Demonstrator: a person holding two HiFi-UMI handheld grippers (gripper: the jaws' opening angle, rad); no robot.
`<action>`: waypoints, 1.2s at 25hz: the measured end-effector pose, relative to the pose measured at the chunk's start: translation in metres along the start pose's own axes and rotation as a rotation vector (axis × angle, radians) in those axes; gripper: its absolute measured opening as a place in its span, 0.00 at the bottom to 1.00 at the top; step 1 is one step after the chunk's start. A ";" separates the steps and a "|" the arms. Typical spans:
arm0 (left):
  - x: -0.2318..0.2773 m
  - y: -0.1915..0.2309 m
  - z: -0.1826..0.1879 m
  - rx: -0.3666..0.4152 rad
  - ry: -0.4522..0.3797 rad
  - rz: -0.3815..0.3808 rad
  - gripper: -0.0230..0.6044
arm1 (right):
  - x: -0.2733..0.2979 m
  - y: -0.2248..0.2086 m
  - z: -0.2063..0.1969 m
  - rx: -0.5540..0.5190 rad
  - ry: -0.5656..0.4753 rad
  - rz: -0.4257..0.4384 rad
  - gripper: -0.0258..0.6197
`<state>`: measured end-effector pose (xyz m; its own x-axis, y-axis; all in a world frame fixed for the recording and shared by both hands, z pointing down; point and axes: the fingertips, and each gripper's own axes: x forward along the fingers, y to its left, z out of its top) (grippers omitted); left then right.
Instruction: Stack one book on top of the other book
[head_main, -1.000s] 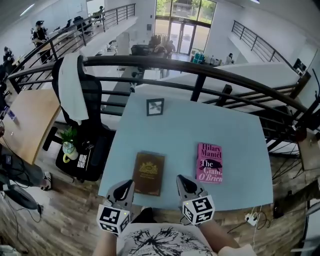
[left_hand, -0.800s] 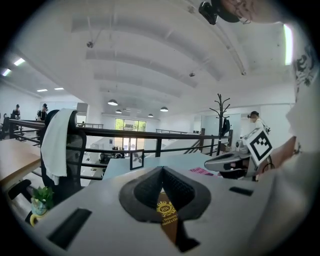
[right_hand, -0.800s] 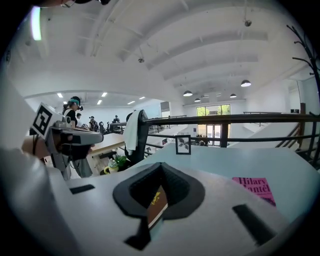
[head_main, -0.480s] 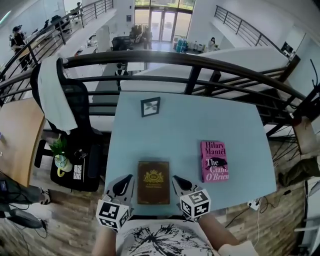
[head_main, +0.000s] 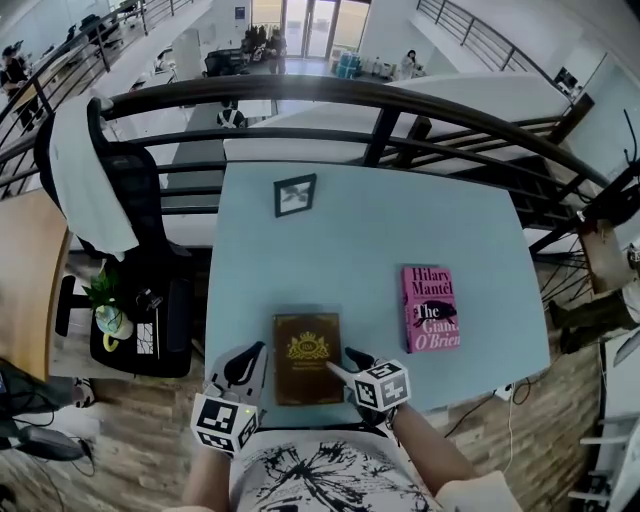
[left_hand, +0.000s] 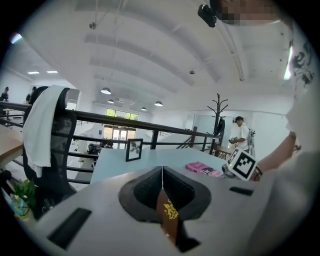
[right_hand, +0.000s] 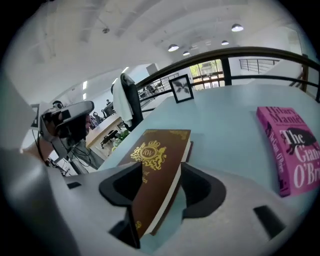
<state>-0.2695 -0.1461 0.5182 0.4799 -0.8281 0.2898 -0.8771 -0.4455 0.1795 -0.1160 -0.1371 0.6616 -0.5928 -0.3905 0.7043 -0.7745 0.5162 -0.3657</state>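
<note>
A brown book (head_main: 307, 357) with a gold crest lies flat near the front edge of the light blue table (head_main: 380, 230). A pink book (head_main: 431, 307) lies flat to its right, apart from it. My right gripper (head_main: 345, 362) is tilted down at the brown book's (right_hand: 160, 155) near right corner. Its jaws are opening, with that corner between them (right_hand: 160, 172) and the pads not pressing. My left gripper (head_main: 250, 356) is shut and empty just left of the brown book. In the left gripper view its jaws meet in a seam (left_hand: 162, 172), and a strip of brown book (left_hand: 168, 214) shows below.
A small framed picture (head_main: 295, 194) stands at the table's far side. A black railing (head_main: 400, 100) runs behind the table. An office chair with a white cloth (head_main: 85, 170) and a potted plant (head_main: 105, 300) sit left of the table, and the floor drops off beyond the front edge.
My right gripper has dropped and rolled onto the brown book's near right corner, and its jaws have spread. The left gripper edged in beside the book. Neither book has moved.
</note>
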 end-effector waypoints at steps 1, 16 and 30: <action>0.000 0.001 -0.002 0.000 0.006 0.000 0.05 | 0.003 -0.001 -0.004 0.034 0.019 0.002 0.40; 0.004 0.009 -0.019 -0.001 0.053 0.010 0.05 | 0.028 -0.003 -0.020 0.202 0.062 0.124 0.34; 0.024 0.000 -0.124 -0.275 0.504 -0.040 0.31 | 0.027 -0.003 -0.021 0.202 0.039 0.100 0.35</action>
<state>-0.2557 -0.1236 0.6421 0.5218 -0.5177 0.6780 -0.8530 -0.3128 0.4177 -0.1249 -0.1337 0.6947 -0.6632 -0.3131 0.6798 -0.7428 0.3865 -0.5466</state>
